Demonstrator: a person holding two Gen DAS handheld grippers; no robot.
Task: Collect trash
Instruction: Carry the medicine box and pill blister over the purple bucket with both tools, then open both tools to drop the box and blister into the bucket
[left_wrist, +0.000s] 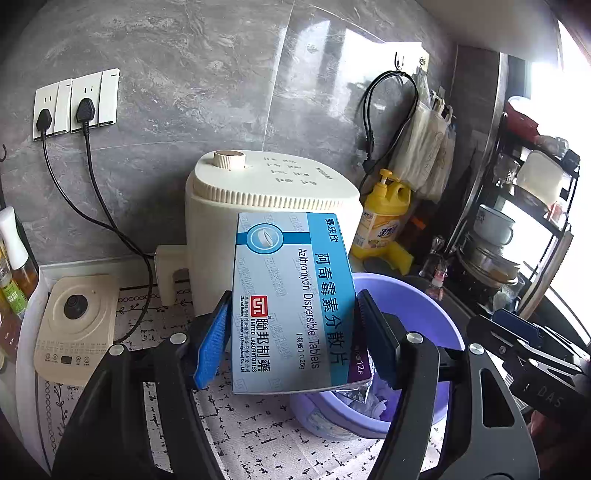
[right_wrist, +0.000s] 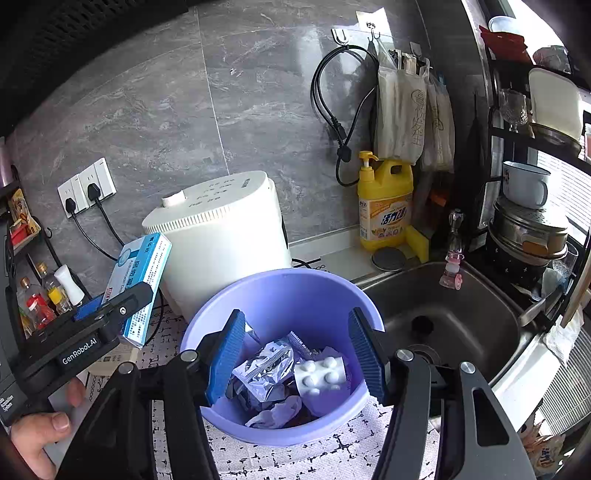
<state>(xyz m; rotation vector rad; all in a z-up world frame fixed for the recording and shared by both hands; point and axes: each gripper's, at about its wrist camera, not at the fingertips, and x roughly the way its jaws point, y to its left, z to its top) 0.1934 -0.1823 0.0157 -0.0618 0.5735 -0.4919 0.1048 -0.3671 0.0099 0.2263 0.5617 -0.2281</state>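
Cardboard was what my left gripper (left_wrist: 291, 332) had hold of: a light blue-and-white rectangular medicine box (left_wrist: 291, 299), pinched flat across its two long edges and held upright, raised off the counter just left of the round lavender plastic bin (right_wrist: 284, 291). I judged the box nearly weightless and probably empty, stiff along its folded edges yet easy to crush on the broad printed faces, so gripping the narrow sides suited it; its glossy print looked slippery, and a gentle squeeze seemed enough. My right gripper (right_wrist: 295, 354) hung over the bin with its blue ribbed pads spread wide, holding nothing. Inside the bin lay a crumpled silver foil sachet (right_wrist: 264, 373), a white blister pack (right_wrist: 321, 373) and a wad of white tissue (right_wrist: 277, 411). The bin stood on a white mat with a black grid print (right_wrist: 332, 454) covering the counter, beside a cream rice cooker (right_wrist: 221, 236) and a steel sink (right_wrist: 454, 317). Behind were a grey marble-patterned wall (right_wrist: 184, 110), a yellow dish-soap bottle (right_wrist: 384, 206) and a black dish rack (right_wrist: 532, 229) crowded with pots and cups, leaving little elbow room on the right.
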